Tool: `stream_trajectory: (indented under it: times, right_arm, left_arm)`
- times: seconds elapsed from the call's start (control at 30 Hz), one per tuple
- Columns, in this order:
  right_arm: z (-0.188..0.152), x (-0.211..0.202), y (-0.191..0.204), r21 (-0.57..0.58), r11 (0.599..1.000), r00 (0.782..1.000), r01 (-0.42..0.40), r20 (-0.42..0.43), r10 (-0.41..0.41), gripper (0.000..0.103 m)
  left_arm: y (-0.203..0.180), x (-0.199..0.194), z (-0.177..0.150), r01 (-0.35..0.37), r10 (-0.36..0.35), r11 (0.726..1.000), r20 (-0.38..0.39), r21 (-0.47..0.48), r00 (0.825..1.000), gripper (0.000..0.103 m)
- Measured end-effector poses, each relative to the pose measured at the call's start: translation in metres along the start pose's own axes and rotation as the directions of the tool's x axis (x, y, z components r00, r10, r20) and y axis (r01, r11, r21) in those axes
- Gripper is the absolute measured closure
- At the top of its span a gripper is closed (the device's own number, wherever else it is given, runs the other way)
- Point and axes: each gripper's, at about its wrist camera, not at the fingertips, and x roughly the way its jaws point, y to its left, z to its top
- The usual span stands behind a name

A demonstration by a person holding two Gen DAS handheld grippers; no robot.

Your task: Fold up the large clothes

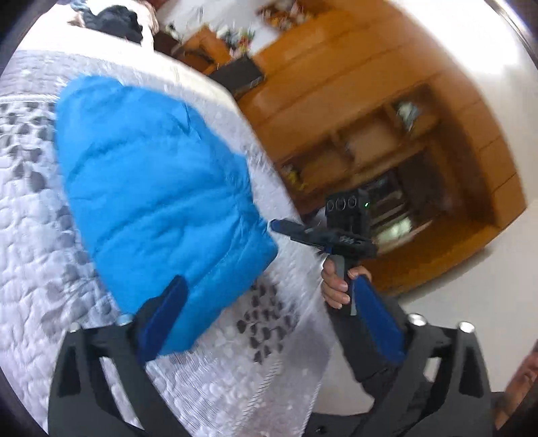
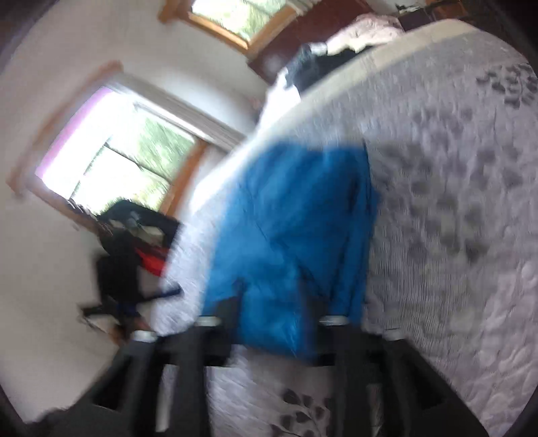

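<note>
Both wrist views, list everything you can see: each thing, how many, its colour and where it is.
Puffer jacket: one, bright blue, folded on the bed.
Bedspread: one, white with grey leaf print, covering the bed.
Dark clothes: one pile, black, at the bed's far end.
Wooden shelving: one unit, orange-brown, beside the bed.
Windows: two, wood-framed, on the white wall.
Left gripper: black with blue pads, open at the jacket's near edge.
Right gripper: black and blue, held by a hand, at the jacket's corner; jaw state blurred.
</note>
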Motion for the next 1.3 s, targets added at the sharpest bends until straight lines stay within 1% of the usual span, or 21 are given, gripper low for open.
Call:
stream_trajectory:
  times: [0.03, 0.07, 0.1, 0.13, 0.17, 0.2, 0.27, 0.3, 0.37, 0.47, 0.6, 0.67, 0.77, 0.87, 1.07, 1.13, 1.2, 1.23, 1.3]
  right_arm:
    - [0.012, -0.007, -0.005, 0.026, 1.0, 1.0, 0.009, 0.018, -0.009, 0.019]
    - [0.023, -0.01, -0.014, 0.063, 0.998, 1.0, 0.016, 0.022, -0.018, 0.008]
    - [0.033, -0.008, -0.022, 0.094, 0.995, 1.0, 0.013, 0.021, -0.016, 0.007]
    - [0.042, -0.004, -0.031, 0.126, 0.992, 1.0, 0.002, 0.003, -0.003, 0.007]
    - [0.052, 0.005, -0.04, 0.156, 0.988, 0.999, -0.017, -0.031, 0.022, 0.005]
    - [0.058, 0.017, -0.046, 0.173, 0.985, 0.998, -0.022, -0.06, 0.033, 0.005]
    - [0.068, 0.038, -0.054, 0.201, 0.979, 0.992, -0.026, -0.114, 0.05, 0.005]
    - [0.065, 0.044, -0.057, 0.21, 0.977, 0.99, -0.028, -0.126, 0.056, 0.005]
    - [0.074, 0.056, -0.067, 0.22, 0.975, 0.988, -0.024, -0.144, 0.057, 0.004]
    - [0.081, 0.078, -0.078, 0.234, 0.972, 0.98, -0.011, -0.19, 0.057, 0.004]
    - [0.087, 0.098, -0.087, 0.231, 0.973, 0.97, -0.014, -0.233, 0.069, 0.004]
    - [0.089, 0.11, -0.091, 0.239, 0.97, 0.965, -0.04, -0.241, 0.099, 0.004]
    - [0.093, 0.126, -0.095, 0.239, 0.97, 0.961, -0.055, -0.25, 0.116, 0.004]
    - [0.096, 0.133, -0.095, 0.243, 0.967, 0.958, -0.076, -0.251, 0.139, 0.004]
    - [0.105, 0.148, -0.086, 0.232, 0.968, 0.953, -0.091, -0.262, 0.153, 0.003]
    - [0.11, 0.156, -0.08, 0.227, 0.969, 0.951, -0.096, -0.266, 0.157, 0.003]
    - [0.109, 0.16, -0.074, 0.22, 0.971, 0.952, -0.097, -0.264, 0.155, 0.003]
    - [0.109, 0.161, -0.073, 0.217, 0.971, 0.953, -0.098, -0.26, 0.154, 0.005]
    - [0.108, 0.162, -0.072, 0.219, 0.97, 0.954, -0.102, -0.255, 0.158, 0.021]
  left_arm:
    - [0.008, -0.006, -0.004, 0.011, -0.011, 0.999, 0.007, -0.042, 1.0, 0.003]
    - [0.018, -0.009, -0.007, 0.012, -0.012, 0.996, 0.007, -0.083, 1.0, 0.003]
    - [0.026, -0.007, -0.01, -0.008, 0.008, 0.993, 0.0, -0.12, 1.0, 0.003]
    - [0.032, 0.0, -0.008, -0.029, 0.028, 0.99, -0.009, -0.141, 1.0, 0.003]
    - [0.038, 0.0, -0.013, -0.046, 0.043, 0.985, -0.018, -0.165, 0.999, 0.003]
    - [0.047, 0.004, -0.017, -0.056, 0.05, 0.977, -0.035, -0.205, 0.998, 0.003]
    - [0.06, 0.013, -0.02, -0.047, 0.032, 0.962, -0.062, -0.267, 0.998, 0.003]
    - [0.065, 0.017, -0.021, -0.057, 0.036, 0.954, -0.074, -0.294, 0.997, 0.003]
    - [0.072, 0.023, -0.023, -0.074, 0.05, 0.944, -0.083, -0.323, 0.995, 0.003]
    - [0.081, 0.03, -0.021, -0.076, 0.047, 0.928, -0.088, -0.365, 0.995, 0.003]
    - [0.08, 0.041, -0.014, -0.063, 0.027, 0.927, -0.101, -0.371, 0.994, 0.003]
    - [0.081, 0.048, -0.012, -0.056, 0.018, 0.924, -0.104, -0.379, 0.994, 0.003]
    - [0.086, 0.058, -0.008, -0.064, 0.022, 0.92, -0.112, -0.386, 0.993, 0.003]
    - [0.09, 0.066, -0.004, -0.053, 0.009, 0.911, -0.109, -0.408, 0.994, 0.003]
    - [0.085, 0.084, 0.004, -0.076, 0.021, 0.913, -0.139, -0.401, 0.99, 0.003]
    - [0.081, 0.092, 0.008, -0.1, 0.04, 0.916, -0.16, -0.389, 0.986, 0.003]
    - [0.079, 0.096, 0.011, -0.116, 0.056, 0.915, -0.165, -0.386, 0.985, 0.003]
    - [0.077, 0.098, 0.012, -0.123, 0.063, 0.915, -0.165, -0.385, 0.984, 0.003]
    - [0.075, 0.1, 0.013, -0.125, 0.069, 0.916, -0.157, -0.38, 0.985, 0.004]
